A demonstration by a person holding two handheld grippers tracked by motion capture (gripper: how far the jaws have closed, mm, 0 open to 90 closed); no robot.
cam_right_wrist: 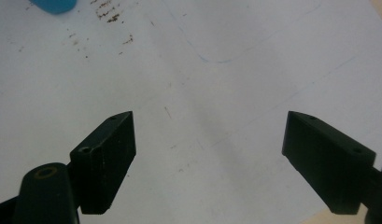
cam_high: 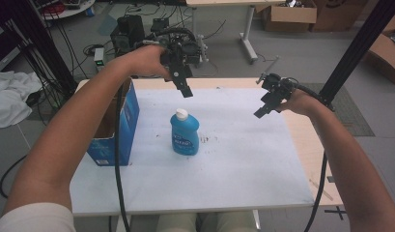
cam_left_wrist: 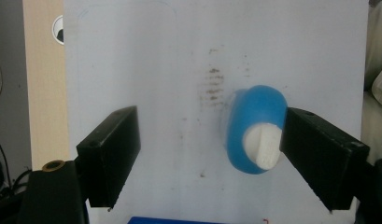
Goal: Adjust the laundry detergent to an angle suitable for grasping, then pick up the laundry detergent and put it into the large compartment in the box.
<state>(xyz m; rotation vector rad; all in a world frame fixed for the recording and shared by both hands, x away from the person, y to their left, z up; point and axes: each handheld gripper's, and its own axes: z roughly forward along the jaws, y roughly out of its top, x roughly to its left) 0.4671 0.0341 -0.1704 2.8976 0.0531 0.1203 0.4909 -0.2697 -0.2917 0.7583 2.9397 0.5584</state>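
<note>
At the left of the high view, an open blue box (cam_high: 119,126) stands at the left edge of the white surface (cam_high: 243,164), under my left forearm. To the right of it, in the upper middle of the frame, I hold my left hand-held gripper (cam_high: 184,87) above the far part of the surface, pointing down. In the left gripper view its jaws stand wide apart, with nothing between them touching either one. Just below it in the high view, near the middle of the frame, the blue bottle (cam_high: 185,132) stands upright on the surface, its white cap (cam_high: 181,114) on top. In the left gripper view I see the bottle (cam_left_wrist: 256,130) from above, close to the right-hand jaw. Brown specks mark the surface just right of the bottle. At the upper right of the high view, my right hand-held gripper (cam_high: 262,110) hangs over the surface, well apart from the bottle; in the right gripper view its jaws are spread wide over bare white surface (cam_right_wrist: 207,93).
</note>
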